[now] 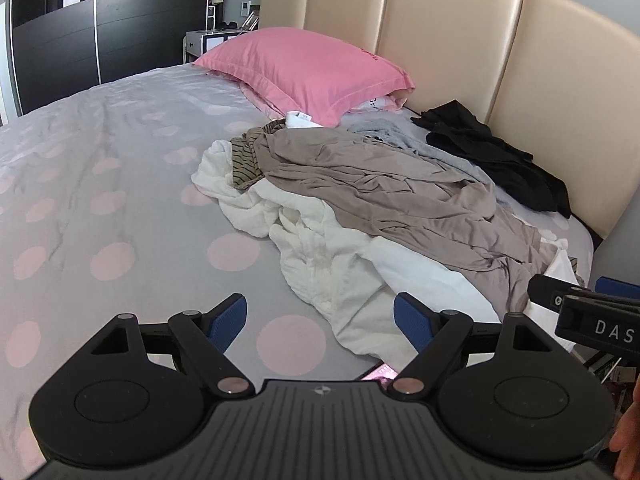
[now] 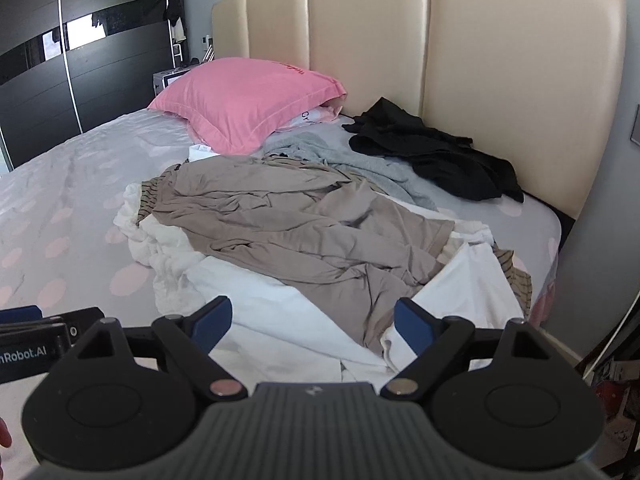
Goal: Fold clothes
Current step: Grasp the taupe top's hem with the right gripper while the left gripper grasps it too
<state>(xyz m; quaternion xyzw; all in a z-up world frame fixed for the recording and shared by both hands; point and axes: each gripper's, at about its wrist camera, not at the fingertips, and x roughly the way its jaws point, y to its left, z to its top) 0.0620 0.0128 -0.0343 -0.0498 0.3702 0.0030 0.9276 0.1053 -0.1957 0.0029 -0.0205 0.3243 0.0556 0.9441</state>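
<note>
Wide bed [image 1: 100, 184] under a grey sheet dotted with pale pink circles, backed by a cream padded headboard [image 1: 452, 40]. Dark sliding wardrobe [image 1: 96, 36] beyond the far side. Heaped along the headboard half of the bed, a loose pile of unfolded clothes: on top, a crumpled taupe garment [image 1: 384, 184] spread across the middle; beneath and in front of it, rumpled white cloth [image 1: 320, 252] spilling toward the near edge. At the far left of the heap, a striped brown piece [image 1: 244, 160] poking out between taupe and white. Behind the taupe, a light grey garment [image 1: 404, 136]; beside that, close to the headboard, a bunched black garment [image 1: 492, 156]. Pink pillow [image 1: 308, 68] at the head of the bed, just beyond the pile, stacked on a second pillow.

Left gripper [image 1: 320, 322] spread wide, nothing between its blue pads, hovering over the sheet at the near edge of the white cloth. Right gripper [image 2: 312, 326] likewise spread wide and empty, poised above the white cloth and the trailing taupe hem, not touching either as far as can be told.
</note>
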